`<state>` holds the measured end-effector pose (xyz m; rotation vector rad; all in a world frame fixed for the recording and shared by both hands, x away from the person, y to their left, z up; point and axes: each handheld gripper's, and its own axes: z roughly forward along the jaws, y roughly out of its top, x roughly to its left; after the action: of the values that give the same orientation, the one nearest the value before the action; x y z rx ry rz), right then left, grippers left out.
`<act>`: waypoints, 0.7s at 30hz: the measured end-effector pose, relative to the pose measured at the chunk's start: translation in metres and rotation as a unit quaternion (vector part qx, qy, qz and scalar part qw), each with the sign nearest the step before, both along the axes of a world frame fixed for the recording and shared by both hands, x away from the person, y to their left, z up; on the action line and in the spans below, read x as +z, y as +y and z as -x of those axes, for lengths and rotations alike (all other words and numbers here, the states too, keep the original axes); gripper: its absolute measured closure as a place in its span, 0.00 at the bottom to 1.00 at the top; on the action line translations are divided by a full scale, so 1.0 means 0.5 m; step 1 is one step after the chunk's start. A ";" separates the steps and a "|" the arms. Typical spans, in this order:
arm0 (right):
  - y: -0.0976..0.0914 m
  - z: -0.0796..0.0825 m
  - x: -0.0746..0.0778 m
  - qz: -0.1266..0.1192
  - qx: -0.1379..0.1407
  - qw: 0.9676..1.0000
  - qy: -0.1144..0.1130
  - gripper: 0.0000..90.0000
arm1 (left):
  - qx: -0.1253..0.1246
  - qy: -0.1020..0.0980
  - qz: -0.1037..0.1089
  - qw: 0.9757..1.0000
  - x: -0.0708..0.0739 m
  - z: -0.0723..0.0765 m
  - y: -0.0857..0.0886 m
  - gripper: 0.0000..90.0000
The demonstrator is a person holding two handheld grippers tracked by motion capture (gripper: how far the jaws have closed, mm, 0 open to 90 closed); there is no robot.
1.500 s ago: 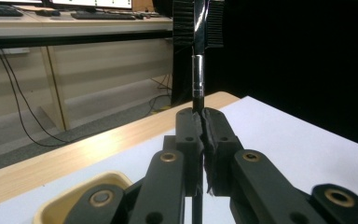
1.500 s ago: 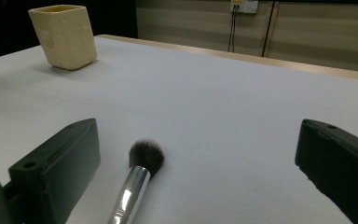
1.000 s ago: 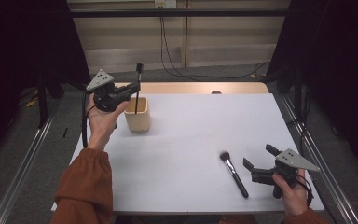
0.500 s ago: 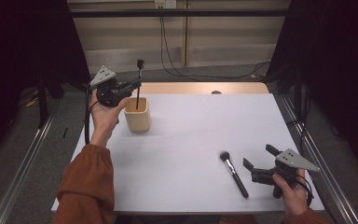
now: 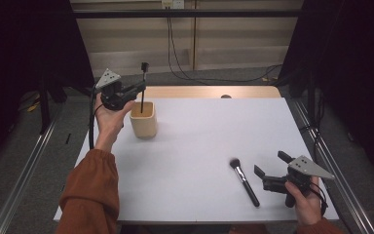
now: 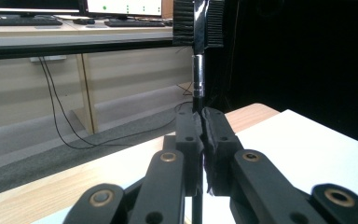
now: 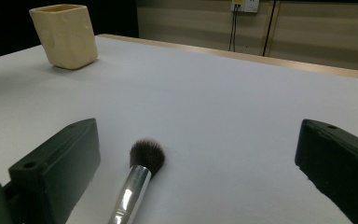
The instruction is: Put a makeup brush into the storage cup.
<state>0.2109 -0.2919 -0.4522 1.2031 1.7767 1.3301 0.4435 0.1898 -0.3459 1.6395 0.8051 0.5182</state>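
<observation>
Lowering one thin brush (image 5: 142, 87) into the cream cup (image 5: 142, 119), the left hand-held gripper (image 5: 137, 89) clamps its handle — the right hand-held gripper (image 5: 271, 164) gapes empty beside the powder brush (image 5: 244, 181), unstowed on the counter (image 5: 199, 141).

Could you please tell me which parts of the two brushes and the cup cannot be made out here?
- Thin brush, high view: lower end hidden inside the cup.
- Thin brush, left claw view: bristle head cut by the top edge.
- Cup interior, right claw view: hidden by its wall.
- Round brush, same view: handle cut by the bottom edge.
</observation>
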 end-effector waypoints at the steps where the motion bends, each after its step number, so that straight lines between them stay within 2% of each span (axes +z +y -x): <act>1: 0.000 0.000 0.000 0.000 0.000 1.000 0.000 0.00 | 0.000 -0.001 0.000 1.000 -0.002 -0.001 0.000 0.95; 21: 0.000 0.000 0.000 0.001 -0.001 1.000 0.000 0.00 | 0.006 0.007 -0.009 1.000 -0.054 -0.008 0.003 0.95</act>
<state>0.2108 -0.2919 -0.4524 1.2036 1.7770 1.3276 0.4476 0.1913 -0.3729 1.6576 0.8235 0.5241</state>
